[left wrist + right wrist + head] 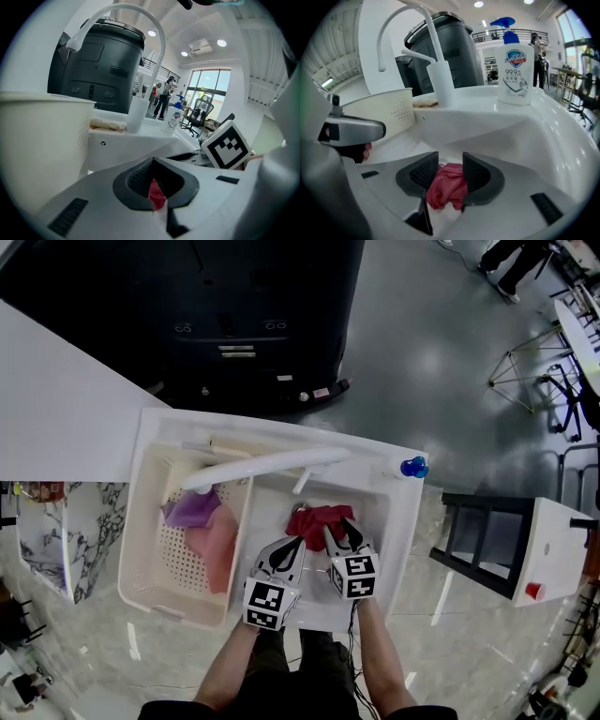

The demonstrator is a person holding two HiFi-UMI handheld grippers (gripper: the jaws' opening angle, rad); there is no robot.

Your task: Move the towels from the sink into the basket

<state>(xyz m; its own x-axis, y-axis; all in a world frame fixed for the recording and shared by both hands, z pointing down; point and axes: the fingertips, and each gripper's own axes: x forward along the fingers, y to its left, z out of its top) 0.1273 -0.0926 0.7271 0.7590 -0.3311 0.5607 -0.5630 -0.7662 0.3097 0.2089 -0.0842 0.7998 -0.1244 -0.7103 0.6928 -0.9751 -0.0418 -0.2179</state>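
Lying crumpled in the sink (401, 521), toward its far edge below the faucet (267, 468), the red towel (317, 517) sits between the jaws of the right gripper (450, 159), which stand well apart on either side of it (the pads are not squeezing the cloth). The left gripper (298, 541) hangs just beside it at the towel's near-left edge, its jaws drawn together at the tips, with a sliver of red showing behind them. The basket (141, 521) fills the sink's left side and holds a purple towel (192, 510) and a pink towel (218, 551). A soap bottle (514, 70) stands at the far right corner.
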